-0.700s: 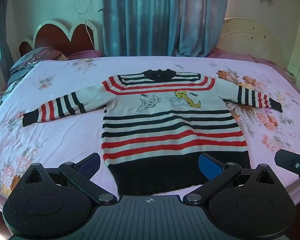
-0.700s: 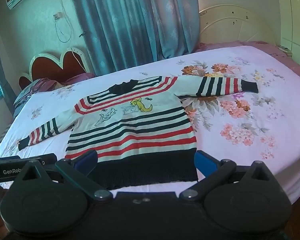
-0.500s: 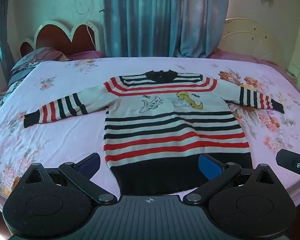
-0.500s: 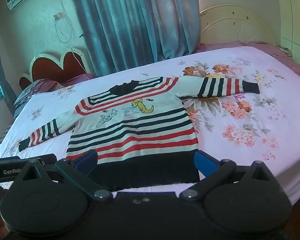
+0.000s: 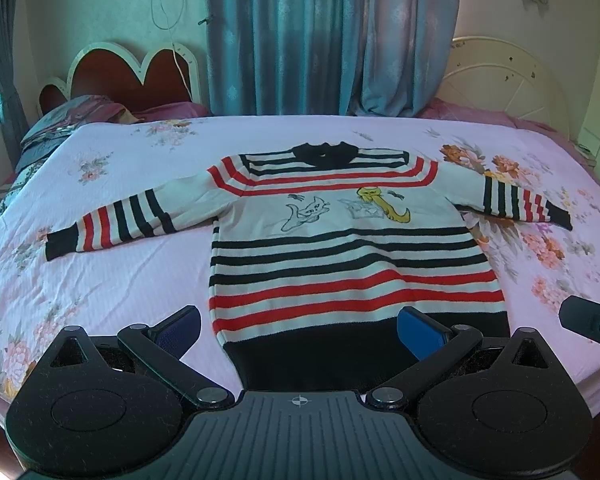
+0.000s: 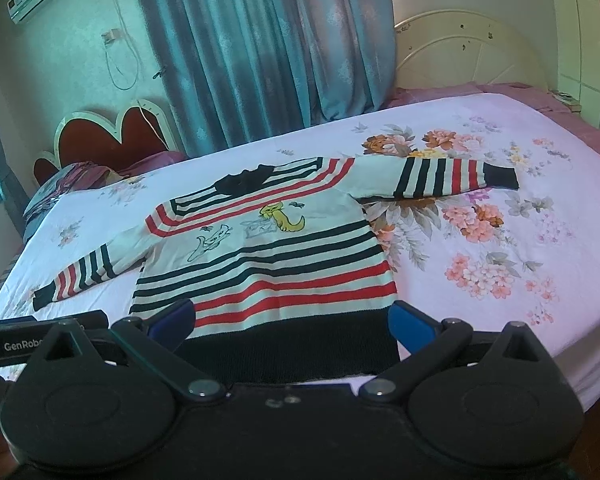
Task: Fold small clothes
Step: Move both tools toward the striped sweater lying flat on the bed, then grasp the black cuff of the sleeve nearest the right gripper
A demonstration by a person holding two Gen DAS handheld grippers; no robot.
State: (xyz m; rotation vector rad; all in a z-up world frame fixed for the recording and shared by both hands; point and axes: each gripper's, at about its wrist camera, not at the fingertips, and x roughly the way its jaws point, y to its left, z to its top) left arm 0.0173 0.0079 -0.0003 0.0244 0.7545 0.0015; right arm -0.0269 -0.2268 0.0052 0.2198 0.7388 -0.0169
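A small striped sweater [image 5: 340,256] in white, red and black lies flat and face up on the bed, both sleeves spread out, black hem toward me. It also shows in the right wrist view [image 6: 268,264]. My left gripper [image 5: 300,330] is open and empty, hovering just in front of the hem. My right gripper [image 6: 290,324] is open and empty, also above the hem near the bed's front edge. The right gripper's tip [image 5: 588,320] shows at the right edge of the left wrist view.
The bed has a pink floral sheet [image 5: 100,264]. Folded bedding [image 5: 72,116] and a heart-shaped headboard [image 5: 132,76] are at the far left. Blue curtains [image 5: 324,36] hang behind. A cream headboard [image 6: 468,56] is at the far right.
Both grippers have moved slightly forward toward the sweater. The sweater has not moved and both grippers stay open.
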